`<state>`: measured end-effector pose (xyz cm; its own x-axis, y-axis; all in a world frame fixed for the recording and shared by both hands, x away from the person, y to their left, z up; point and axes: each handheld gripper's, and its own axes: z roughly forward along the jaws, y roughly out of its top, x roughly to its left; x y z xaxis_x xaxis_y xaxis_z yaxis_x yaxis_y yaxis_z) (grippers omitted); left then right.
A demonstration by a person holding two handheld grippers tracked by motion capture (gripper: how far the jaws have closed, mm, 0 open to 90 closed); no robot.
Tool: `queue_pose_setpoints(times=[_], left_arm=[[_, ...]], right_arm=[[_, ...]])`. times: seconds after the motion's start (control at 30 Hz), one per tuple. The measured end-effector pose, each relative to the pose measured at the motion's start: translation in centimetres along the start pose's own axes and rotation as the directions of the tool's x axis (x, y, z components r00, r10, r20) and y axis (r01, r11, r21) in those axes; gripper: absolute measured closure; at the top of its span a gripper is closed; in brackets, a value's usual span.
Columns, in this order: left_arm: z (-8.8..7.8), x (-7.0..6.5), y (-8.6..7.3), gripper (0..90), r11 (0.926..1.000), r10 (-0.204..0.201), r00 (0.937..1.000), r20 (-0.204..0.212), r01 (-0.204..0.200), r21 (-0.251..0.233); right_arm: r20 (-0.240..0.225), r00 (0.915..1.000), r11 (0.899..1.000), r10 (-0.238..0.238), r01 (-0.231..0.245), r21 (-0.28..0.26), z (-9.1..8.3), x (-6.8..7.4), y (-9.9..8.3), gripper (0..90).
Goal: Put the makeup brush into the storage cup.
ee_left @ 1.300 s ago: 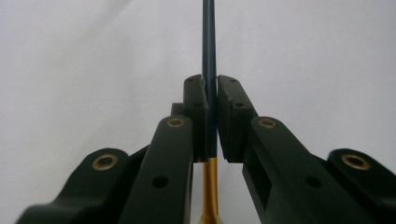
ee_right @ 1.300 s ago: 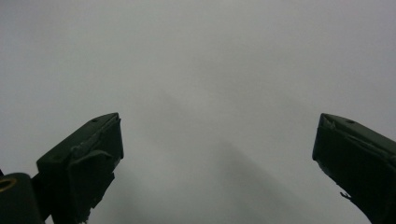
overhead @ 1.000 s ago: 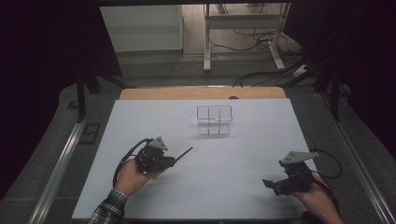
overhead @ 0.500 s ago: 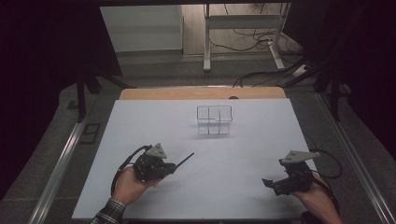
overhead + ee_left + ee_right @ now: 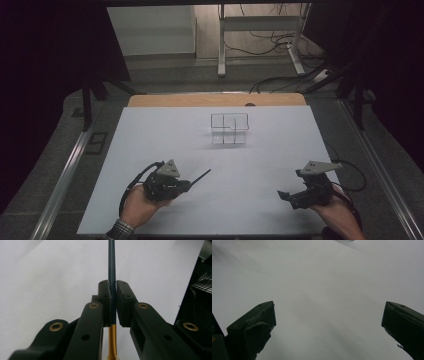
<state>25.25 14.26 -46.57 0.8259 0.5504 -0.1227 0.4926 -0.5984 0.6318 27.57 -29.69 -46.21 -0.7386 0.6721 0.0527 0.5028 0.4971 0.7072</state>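
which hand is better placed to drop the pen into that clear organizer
Left. The left gripper is already shut on the pen, which aims toward the clear organizer. The right gripper is open.

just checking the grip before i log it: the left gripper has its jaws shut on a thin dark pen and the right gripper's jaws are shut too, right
Not quite. The left gripper does have its jaws shut on the thin dark pen, but the right gripper has its jaws wide apart with nothing between them, over the white table. The right gripper view shows it.
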Motion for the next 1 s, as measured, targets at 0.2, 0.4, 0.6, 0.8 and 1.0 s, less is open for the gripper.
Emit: queue_pose_setpoints(times=[0.2,0.4,0.6,0.8,1.0], left_arm=[[0.0,-0.8,-0.1,83.2,1.0,0.006,0.9999,0.008,-0.006,0.0],[0.0,-1.3,-0.4,83.2,0.9999,0.015,0.9998,0.01,-0.015,0.004],[0.2,-1.3,-0.3,83.2,0.9998,0.018,0.9997,0.016,-0.018,0.008],[0.7,-1.5,0.0,83.1,0.9993,0.032,0.9992,0.025,-0.033,0.017],[1.2,-1.7,0.4,83.0,0.9985,0.047,0.9983,0.033,-0.048,0.026]], right_arm=[[0.002,0.9995,0.999,-0.031,0.031,-0.005,0.1,0.5,0.4,0.0],[-0.015,0.9989,0.999,-0.043,0.043,-0.017,0.4,1.1,0.7,0.0],[-0.023,0.9971,0.997,-0.073,0.073,-0.02,0.8,1.6,1.2,0.0],[-0.04,0.992,0.993,-0.119,0.119,-0.002,1.5,2.2,1.7,0.7],[-0.054,0.987,0.988,-0.151,0.152,0.005,2.0,2.9,2.1,0.8]])
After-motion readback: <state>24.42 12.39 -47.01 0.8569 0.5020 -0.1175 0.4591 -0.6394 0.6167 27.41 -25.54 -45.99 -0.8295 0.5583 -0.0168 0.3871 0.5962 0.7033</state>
